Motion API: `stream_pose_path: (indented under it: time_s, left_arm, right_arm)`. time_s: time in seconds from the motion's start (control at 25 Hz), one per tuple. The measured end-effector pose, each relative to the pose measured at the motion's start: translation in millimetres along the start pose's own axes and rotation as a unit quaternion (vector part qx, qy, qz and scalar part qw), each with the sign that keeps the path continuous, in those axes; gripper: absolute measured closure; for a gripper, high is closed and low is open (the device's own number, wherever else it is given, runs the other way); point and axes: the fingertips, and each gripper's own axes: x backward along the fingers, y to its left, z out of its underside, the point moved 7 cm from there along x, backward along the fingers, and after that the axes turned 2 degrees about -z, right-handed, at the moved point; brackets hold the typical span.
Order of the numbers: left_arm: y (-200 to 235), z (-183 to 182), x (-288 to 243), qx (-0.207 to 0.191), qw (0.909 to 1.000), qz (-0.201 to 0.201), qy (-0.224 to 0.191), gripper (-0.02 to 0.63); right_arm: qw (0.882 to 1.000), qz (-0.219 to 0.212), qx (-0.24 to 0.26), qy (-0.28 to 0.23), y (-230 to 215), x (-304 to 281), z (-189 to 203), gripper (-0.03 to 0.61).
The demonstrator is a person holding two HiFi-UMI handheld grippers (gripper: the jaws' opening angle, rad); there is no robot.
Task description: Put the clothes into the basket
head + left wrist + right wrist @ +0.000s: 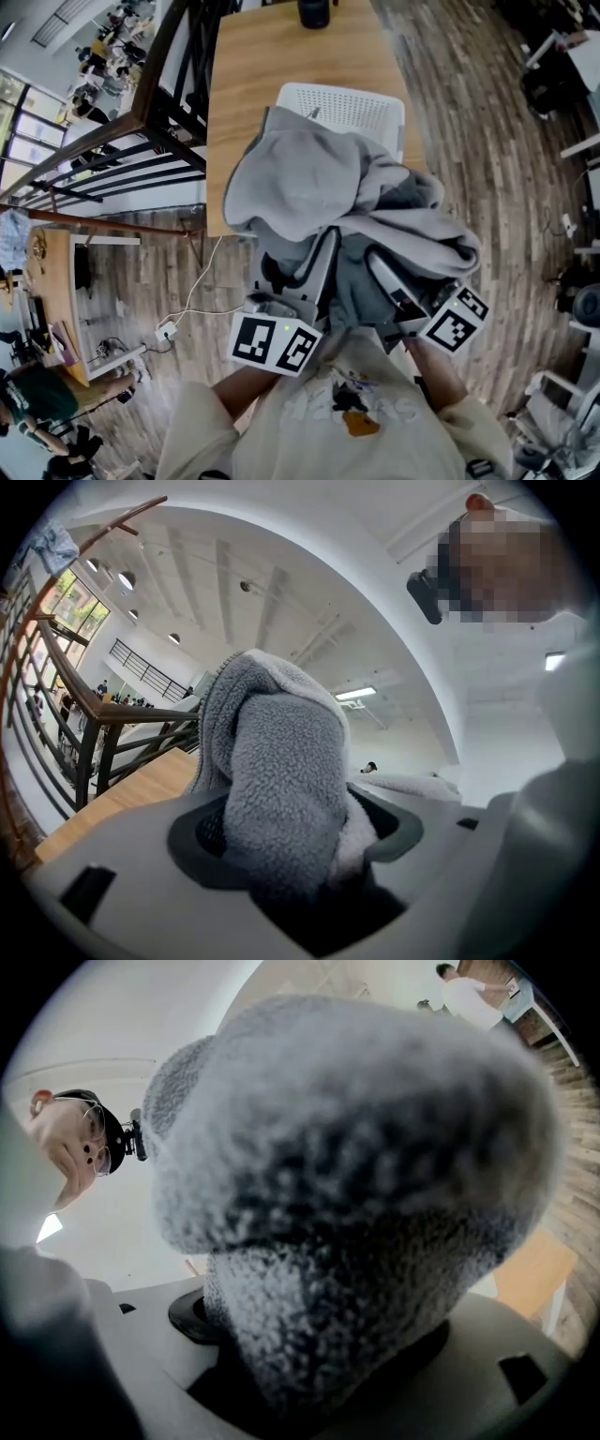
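Both claws — left gripper point(317, 255) and right gripper point(380, 267) — clamp the grey fleece point(309, 178) (bunched between them); the white basket point(361, 105) lies straight ahead, equally near both.

The clothes point(309, 178) at centre overlap the basket point(349, 106) just above, which stands on the table point(272, 75), upper centre.

Two grippers in play: left gripper point(300, 841), right gripper point(319, 1335). Two marker cubes too: left cube point(272, 344), right cube point(457, 319). One wooden table point(281, 66). On the table, one white basket point(347, 105), and at its far end, one dark container point(314, 11). One grey fleece bundle point(309, 178) over the table's near edge; one garment or several, can't tell. One power strip point(167, 328) on the floor left of the table.
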Motion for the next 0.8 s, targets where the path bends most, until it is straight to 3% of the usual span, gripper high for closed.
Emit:
stream_pose_path:
  time_s: [0.4,0.8]
  left_arm:
    - [39.3,-38.5,-65.2,-0.004,0.9996,0.027,0.001,0.317]
    - [73.3,-56.4,-118.2,-0.010,0.9961,0.085,0.021,0.318]
  right_arm:
    - [1.000,0.008,0.005,-0.024,-11.6,-69.8,-32.9,0.192]
    - [0.996,0.040,0.011,-0.073,-25.5,-113.4,-43.9,0.192]
